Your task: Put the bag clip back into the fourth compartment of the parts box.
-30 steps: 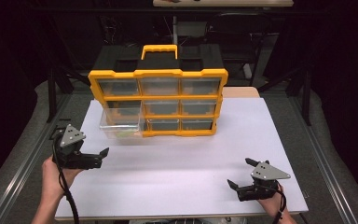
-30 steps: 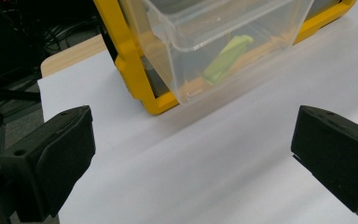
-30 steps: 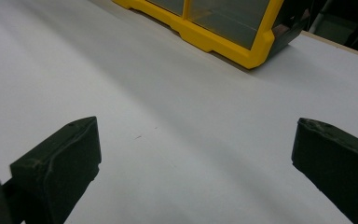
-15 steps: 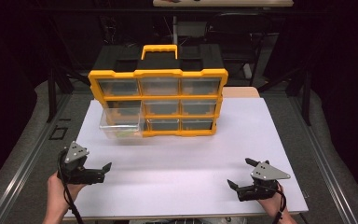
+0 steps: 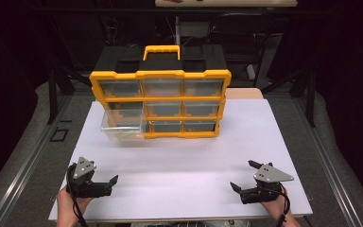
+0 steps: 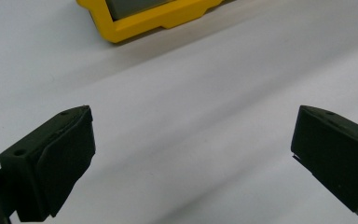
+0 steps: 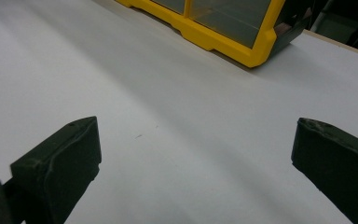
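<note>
A yellow-framed parts organizer [image 5: 160,104] with a yellow carry handle [image 5: 161,49] and three rows of clear drawers stands upright at the far side of a white bench [image 5: 184,165]. Its bottom-left drawer [image 5: 123,126] is pulled forward out of the frame, with something greenish inside that is too blurred to identify. At the near edge of the bench, a person's hands hold two black grippers well apart from the cabinet and from each other. The left gripper [image 5: 112,181], near the left corner, has its jaws spread wide with nothing between them. The right gripper [image 5: 242,175], near the right corner, is likewise spread wide and empty. Both gripper views look across bare white bench toward the organizer's yellow base.
</note>
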`<state>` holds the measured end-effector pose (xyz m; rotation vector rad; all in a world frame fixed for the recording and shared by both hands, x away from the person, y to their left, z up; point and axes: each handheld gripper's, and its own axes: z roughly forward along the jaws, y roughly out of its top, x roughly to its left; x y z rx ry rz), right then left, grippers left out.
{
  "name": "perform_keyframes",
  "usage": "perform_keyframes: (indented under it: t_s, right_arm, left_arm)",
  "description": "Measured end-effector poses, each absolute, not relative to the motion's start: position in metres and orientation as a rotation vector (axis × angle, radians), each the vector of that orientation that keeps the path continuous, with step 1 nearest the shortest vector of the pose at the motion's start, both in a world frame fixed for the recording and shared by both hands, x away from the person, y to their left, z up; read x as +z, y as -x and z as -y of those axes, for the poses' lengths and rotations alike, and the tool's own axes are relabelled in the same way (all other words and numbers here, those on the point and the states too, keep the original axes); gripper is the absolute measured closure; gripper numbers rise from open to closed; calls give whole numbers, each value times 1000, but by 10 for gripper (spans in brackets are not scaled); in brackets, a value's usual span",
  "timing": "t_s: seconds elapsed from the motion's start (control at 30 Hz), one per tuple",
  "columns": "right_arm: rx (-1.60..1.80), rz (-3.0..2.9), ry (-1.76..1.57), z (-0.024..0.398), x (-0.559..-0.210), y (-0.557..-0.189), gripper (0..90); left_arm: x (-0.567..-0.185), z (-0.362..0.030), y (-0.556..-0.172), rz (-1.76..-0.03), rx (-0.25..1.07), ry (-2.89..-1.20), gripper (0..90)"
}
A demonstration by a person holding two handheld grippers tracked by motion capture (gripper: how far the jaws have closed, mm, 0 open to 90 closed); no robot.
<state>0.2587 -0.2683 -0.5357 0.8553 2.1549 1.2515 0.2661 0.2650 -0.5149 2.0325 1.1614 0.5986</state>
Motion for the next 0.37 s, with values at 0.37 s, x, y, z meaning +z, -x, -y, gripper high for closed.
perform_keyframes:
  t_s: [0.37]
  right_arm:
    - [1256, -2146, -850, 270, -535, -259, 10]
  left_arm:
    - [-532, -262, -262, -1172, 562, -2049, 0]
